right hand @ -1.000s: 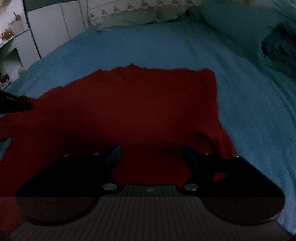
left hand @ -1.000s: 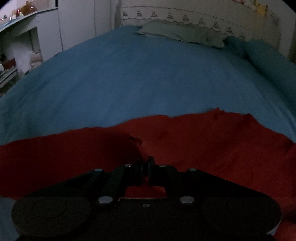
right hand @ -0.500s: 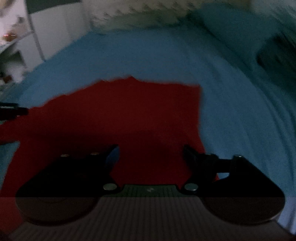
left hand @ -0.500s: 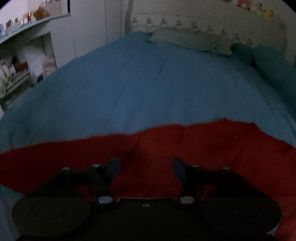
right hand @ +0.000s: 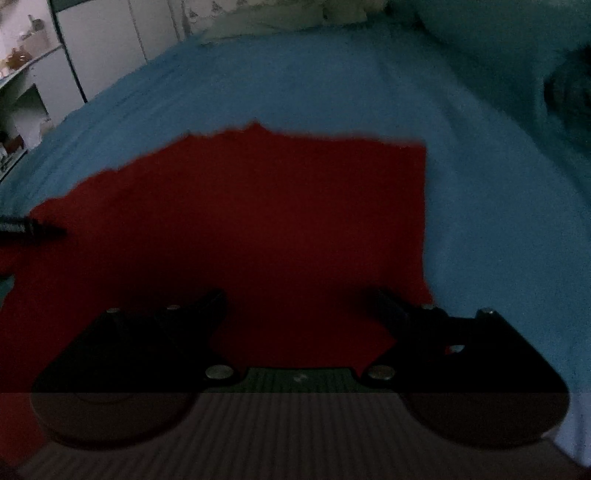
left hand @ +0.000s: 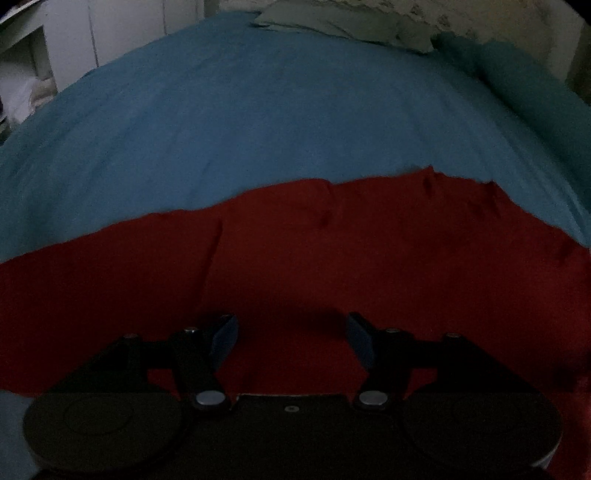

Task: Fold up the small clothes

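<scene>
A red garment lies flat on the blue bedsheet; it also shows in the right wrist view, where its right edge runs straight down. My left gripper is open and empty, low over the red cloth. My right gripper is open and empty over the garment's near right part. A dark tip of the left gripper shows at the left edge of the right wrist view.
Pale pillows and a teal bolster lie at the head of the bed. White cupboards and shelves stand to the left. A dark bundle lies at the far right.
My left gripper was shut on a pinch of the red cloth; it has opened, let go and moved forward over the garment. The right gripper stayed open and shifted slightly.
</scene>
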The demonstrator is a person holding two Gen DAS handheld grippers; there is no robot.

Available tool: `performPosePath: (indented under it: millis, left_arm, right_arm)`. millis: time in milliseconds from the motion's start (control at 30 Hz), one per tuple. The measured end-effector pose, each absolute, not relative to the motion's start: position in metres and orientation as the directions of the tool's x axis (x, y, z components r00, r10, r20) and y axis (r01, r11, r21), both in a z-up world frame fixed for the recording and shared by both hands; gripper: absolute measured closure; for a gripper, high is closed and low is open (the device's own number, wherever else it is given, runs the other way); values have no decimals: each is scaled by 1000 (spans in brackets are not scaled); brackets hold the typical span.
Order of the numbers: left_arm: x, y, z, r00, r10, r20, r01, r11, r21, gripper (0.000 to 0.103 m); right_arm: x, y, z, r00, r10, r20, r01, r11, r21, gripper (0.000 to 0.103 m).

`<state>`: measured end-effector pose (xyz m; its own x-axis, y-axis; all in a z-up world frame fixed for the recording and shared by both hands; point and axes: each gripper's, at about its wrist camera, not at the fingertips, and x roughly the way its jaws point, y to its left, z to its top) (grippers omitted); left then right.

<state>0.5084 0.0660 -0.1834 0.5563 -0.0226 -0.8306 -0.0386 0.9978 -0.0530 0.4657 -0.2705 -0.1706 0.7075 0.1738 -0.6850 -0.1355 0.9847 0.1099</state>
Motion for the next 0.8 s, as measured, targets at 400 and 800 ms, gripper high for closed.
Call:
performPosePath:
  millis: [400,800]
  left_arm:
    - [504,55,-186,554,5,-832,-28,1000,-13,29]
    - [494,60,-176,545,3,-838,-65,997,-38,23]
  right_arm:
    - [507,-288,-176,743,79,-665,-34,996,80,1]
    - [432,-305,-165,717,83,-692,-21,995,97,1]
